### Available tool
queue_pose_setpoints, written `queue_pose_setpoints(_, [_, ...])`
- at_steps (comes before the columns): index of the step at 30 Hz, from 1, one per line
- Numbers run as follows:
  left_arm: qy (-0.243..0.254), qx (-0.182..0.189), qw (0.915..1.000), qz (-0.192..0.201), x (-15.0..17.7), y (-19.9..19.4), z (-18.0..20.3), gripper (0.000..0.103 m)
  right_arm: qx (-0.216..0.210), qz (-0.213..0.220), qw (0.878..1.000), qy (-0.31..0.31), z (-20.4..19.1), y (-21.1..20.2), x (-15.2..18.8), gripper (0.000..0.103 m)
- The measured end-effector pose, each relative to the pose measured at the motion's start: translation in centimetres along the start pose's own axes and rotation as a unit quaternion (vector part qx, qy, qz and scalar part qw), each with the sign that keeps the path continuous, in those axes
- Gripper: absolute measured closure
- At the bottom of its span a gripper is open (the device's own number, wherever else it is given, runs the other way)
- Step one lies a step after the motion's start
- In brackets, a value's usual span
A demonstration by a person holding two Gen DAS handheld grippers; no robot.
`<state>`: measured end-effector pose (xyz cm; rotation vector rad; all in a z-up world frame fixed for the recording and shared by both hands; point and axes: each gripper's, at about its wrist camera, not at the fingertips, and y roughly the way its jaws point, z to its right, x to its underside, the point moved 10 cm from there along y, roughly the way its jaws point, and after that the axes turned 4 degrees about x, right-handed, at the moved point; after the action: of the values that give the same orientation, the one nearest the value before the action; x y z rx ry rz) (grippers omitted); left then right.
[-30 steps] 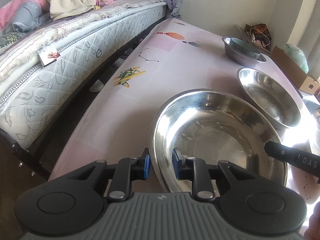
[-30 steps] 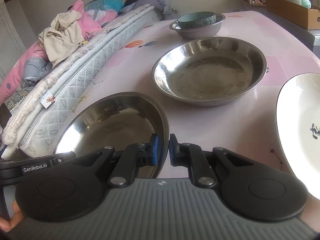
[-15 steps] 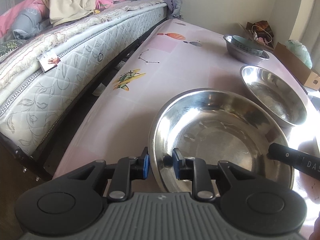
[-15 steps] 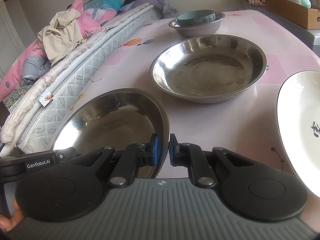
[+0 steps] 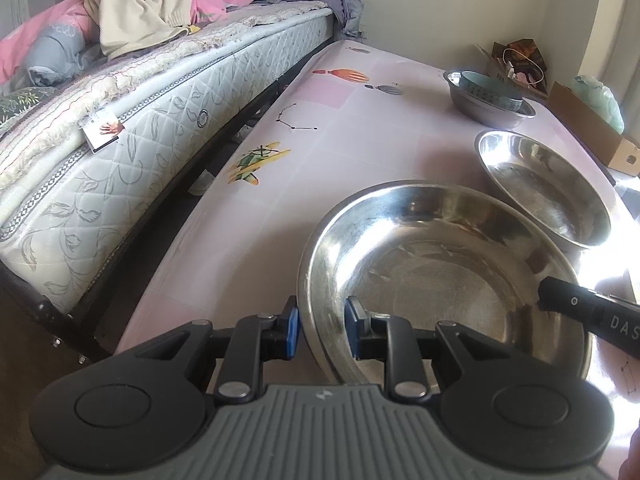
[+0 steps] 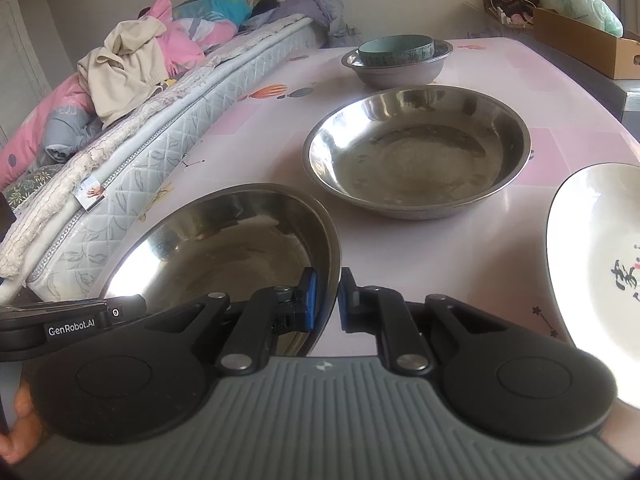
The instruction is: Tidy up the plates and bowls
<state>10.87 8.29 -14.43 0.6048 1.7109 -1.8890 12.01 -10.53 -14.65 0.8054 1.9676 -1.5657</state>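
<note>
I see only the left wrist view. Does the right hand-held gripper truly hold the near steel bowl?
Observer: Yes. The right hand-held gripper pinches the near bowl at its rim, one pad inside and one outside.
Operator: Is anything to the right of the bowls?
Observer: A white plate with a dark print lies there, apart from both bowls.
Operator: Does the near bowl touch the second bowl?
Observer: No. The right wrist view shows a strip of table between it and the second bowl.
</note>
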Motion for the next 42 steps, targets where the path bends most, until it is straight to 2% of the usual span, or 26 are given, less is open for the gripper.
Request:
queue_pose_setpoints(11, [-0.002, 0.003, 1.0000, 0.007, 0.3, -0.8, 0.2, 0.079, 0.001, 0.011, 1.000, -0.009, -0.1, -0.8, 0.0, 0.092])
queue_pose_setpoints(22, [-0.012, 0.056, 0.9983, 0.016, 1.6, -1.8, 0.1, 0.081, 0.017, 0.007, 1.000, -0.012, 0.9, -0.6, 1.0, 0.093])
queue_pose_setpoints(29, [-0.018, 0.055, 0.9983, 0.011, 0.7, -0.5, -0.8, 0.081, 0.018, 0.013, 1.000, -0.013, 0.9, -0.5, 1.2, 0.093])
queue_pose_setpoints(33, [-0.023, 0.067, 0.9975, 0.009, 0.6, -0.1, -0.6, 0.090, 0.020, 0.015, 1.000, -0.018, 0.8, -0.5, 1.1, 0.093])
queue_pose_setpoints(42, [-0.012, 0.050, 0.9980, 0.037, -0.1, -1.7, -0.9, 0.091, 0.023, 0.034, 0.998, -0.038, 0.1, -1.4, 0.5, 0.092])
